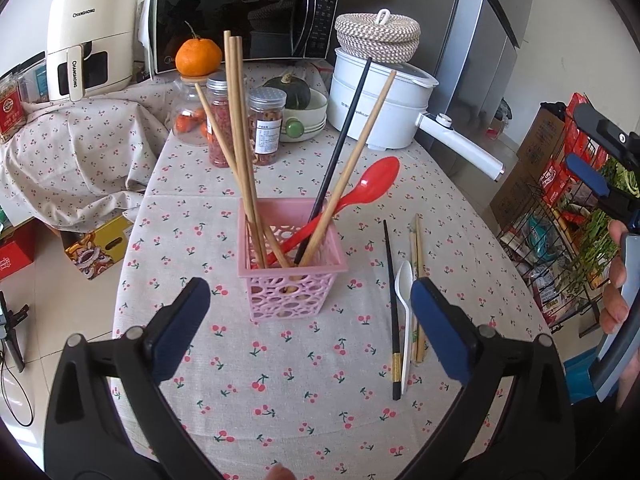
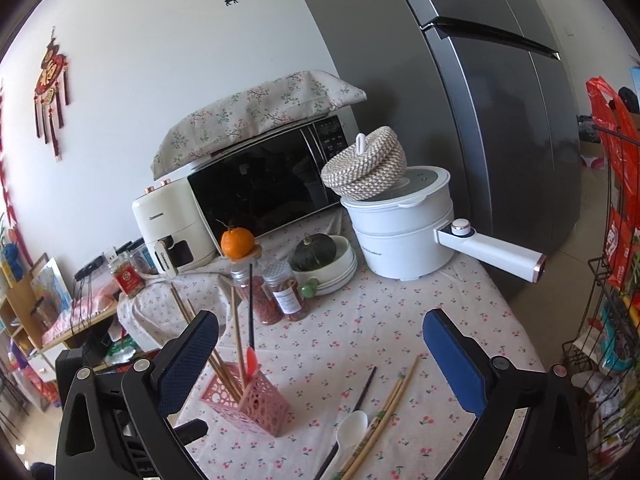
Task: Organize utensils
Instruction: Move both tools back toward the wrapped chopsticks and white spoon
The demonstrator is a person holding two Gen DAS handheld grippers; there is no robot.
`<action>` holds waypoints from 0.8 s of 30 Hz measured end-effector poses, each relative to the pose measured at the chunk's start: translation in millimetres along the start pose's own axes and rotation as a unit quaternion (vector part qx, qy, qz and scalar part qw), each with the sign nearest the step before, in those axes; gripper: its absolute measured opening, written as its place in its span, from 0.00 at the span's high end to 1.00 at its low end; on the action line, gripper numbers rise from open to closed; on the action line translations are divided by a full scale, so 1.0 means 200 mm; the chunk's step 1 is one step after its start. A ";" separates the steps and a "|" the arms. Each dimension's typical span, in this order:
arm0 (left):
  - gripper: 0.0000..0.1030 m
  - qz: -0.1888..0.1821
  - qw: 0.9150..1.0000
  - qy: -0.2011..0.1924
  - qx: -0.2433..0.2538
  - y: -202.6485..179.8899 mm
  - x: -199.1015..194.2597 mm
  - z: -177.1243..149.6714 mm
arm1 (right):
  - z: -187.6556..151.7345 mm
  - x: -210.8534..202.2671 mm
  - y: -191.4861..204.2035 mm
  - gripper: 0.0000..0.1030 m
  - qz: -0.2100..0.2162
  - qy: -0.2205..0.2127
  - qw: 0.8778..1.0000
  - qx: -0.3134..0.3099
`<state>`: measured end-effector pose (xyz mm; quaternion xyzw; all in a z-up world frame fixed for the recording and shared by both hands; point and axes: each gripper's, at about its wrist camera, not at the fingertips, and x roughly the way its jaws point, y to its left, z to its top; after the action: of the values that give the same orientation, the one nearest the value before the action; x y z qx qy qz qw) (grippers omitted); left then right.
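Observation:
A pink perforated basket [image 1: 290,282] [image 2: 256,402] stands on the cherry-print tablecloth. Upright in it are several wooden chopsticks [image 1: 240,140], a black chopstick [image 1: 340,148] and a red spoon [image 1: 360,192]. To its right on the cloth lie a black chopstick [image 1: 392,304] [image 2: 362,394], a white spoon [image 1: 405,300] [image 2: 349,430] and wooden chopsticks [image 1: 418,280] [image 2: 390,408]. My left gripper [image 1: 310,330] is open just in front of the basket, nothing between its pads. My right gripper [image 2: 320,360] is open and empty, above the table to the right of the basket; it also shows at the left wrist view's right edge [image 1: 600,160].
At the back of the table stand two spice jars [image 1: 244,120], a glass jar with an orange [image 1: 198,56] on top, a bowl with a green squash [image 1: 292,92], a white electric pot [image 1: 380,108] with long handle, a microwave [image 1: 240,12] and an air fryer [image 1: 92,36]. A wire rack [image 1: 560,240] stands right.

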<state>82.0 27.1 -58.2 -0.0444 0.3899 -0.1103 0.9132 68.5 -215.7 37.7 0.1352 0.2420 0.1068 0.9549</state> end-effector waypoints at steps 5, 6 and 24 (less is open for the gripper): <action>0.01 -0.003 1.000 0.016 -0.001 -0.06 0.04 -0.01 | -0.05 0.05 -0.12 0.00 -0.042 0.051 0.998 0.000; 0.01 -0.004 1.000 0.019 0.001 -0.07 0.05 -0.01 | -0.06 0.07 -0.14 0.00 -0.051 0.064 0.997 0.000; 0.01 0.003 0.997 0.070 0.032 -0.17 0.16 -0.12 | -0.43 0.55 -0.36 0.00 -0.109 0.314 0.942 0.050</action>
<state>79.8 -12.3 -91.8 -0.0057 0.4491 -0.1228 0.8850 131.6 -236.6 -105.2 0.1152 0.5480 0.0272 0.8281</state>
